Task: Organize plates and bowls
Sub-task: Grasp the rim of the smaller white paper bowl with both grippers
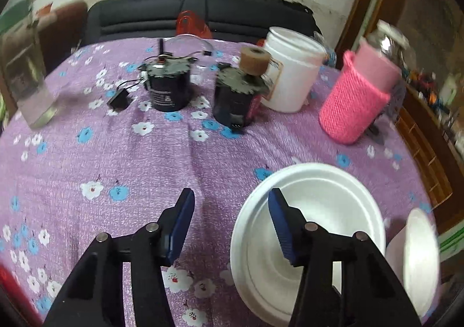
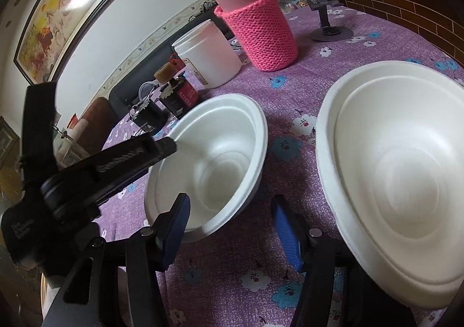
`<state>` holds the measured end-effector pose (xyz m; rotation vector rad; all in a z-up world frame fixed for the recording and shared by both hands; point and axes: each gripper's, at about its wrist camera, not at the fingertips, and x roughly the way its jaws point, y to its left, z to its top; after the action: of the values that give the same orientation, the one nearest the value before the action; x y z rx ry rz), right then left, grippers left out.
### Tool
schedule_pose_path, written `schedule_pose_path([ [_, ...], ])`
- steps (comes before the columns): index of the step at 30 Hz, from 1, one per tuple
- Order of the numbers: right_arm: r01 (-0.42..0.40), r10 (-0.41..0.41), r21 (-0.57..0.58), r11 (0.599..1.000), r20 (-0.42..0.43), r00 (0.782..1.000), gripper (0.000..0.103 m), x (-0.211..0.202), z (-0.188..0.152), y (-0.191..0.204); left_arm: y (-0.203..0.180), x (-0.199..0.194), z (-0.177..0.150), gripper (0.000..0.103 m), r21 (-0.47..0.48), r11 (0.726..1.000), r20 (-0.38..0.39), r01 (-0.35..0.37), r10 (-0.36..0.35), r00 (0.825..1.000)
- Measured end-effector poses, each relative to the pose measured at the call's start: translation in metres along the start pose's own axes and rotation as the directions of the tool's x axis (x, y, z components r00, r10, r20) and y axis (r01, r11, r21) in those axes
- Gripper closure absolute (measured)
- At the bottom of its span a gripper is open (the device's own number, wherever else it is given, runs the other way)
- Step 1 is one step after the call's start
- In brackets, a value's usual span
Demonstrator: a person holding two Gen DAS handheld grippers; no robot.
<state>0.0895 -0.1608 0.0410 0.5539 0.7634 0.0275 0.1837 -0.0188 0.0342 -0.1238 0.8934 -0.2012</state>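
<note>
Two white foam bowls sit on the bench, which is covered by a purple floral cloth. In the right wrist view the smaller bowl stands left of centre and the larger bowl lies well to its right, tilted toward the camera; whether one bowl or two nested ones make it up I cannot tell.

The left claw straddles the near-left rim of the smaller bowl: one blue pad is inside the bowl, the other outside over the cloth. Its jaws stand partly apart and no pad presses the wall yet. From the right wrist view its black finger tip reaches that bowl's rim.

The right claw hovers with jaws moderately wide and empty, the smaller bowl's near rim just ahead of them.

These bowls look very light, stiff but brittle (foam dents and cracks under a hard pinch), and somewhat slick. The rolled rim is probably the best hold, pinched gently, with the lift kept level so the bowl does not flip.
</note>
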Motion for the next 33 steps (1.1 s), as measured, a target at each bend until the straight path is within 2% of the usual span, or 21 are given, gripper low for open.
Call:
schedule_pose_path([
  [3, -0.004, 0.004, 0.012, 1.0, -0.012, 1.0, 0.044, 0.002, 0.0, -0.003, 0.016, -0.007, 0.004, 0.045, -0.072, 0.997, 0.033, 0.012, -0.009, 0.999],
  [8, -0.018, 0.018, 0.005, 1.0, -0.011, 1.0, 0.047, 0.002, -0.001, 0.0, 0.024, 0.0, 0.004, 0.044, -0.093, 0.994, 0.019, 0.06, -0.058, 0.998],
  [14, -0.025, 0.025, 0.001, 1.0, -0.009, 1.0, 0.062, 0.002, -0.001, 0.0, 0.015, 0.005, 0.0, 0.044, -0.075, 0.986, -0.015, 0.151, -0.153, 0.988],
  [17, -0.035, 0.036, 0.012, 0.999, -0.033, 0.999, 0.076, 0.007, -0.001, -0.002, 0.008, 0.014, -0.006, 0.046, -0.061, 0.982, -0.059, 0.18, -0.183, 0.981],
  [20, -0.037, 0.037, 0.007, 0.999, -0.038, 0.999, 0.079, 0.008, -0.001, -0.001, 0.002, 0.022, -0.012, 0.082, -0.045, 0.98, -0.101, 0.193, -0.196, 0.975],
  [22, -0.032, 0.032, 0.0, 0.999, -0.025, 0.999, 0.079, 0.005, -0.001, 0.0, 0.002, 0.019, -0.012, 0.084, -0.05, 0.979, -0.098, 0.197, -0.202, 0.975],
  [28, -0.054, 0.054, -0.01, 0.998, -0.024, 0.998, 0.08, 0.002, -0.002, 0.003, -0.005, 0.0, -0.013, 0.087, 0.009, 0.992, -0.053, 0.122, -0.122, 0.991],
  [33, -0.086, 0.086, -0.047, 0.995, -0.001, 0.996, 0.081, -0.007, -0.001, 0.01, 0.003, -0.027, -0.016, 0.088, 0.002, 0.996, -0.021, 0.09, -0.09, 0.996],
])
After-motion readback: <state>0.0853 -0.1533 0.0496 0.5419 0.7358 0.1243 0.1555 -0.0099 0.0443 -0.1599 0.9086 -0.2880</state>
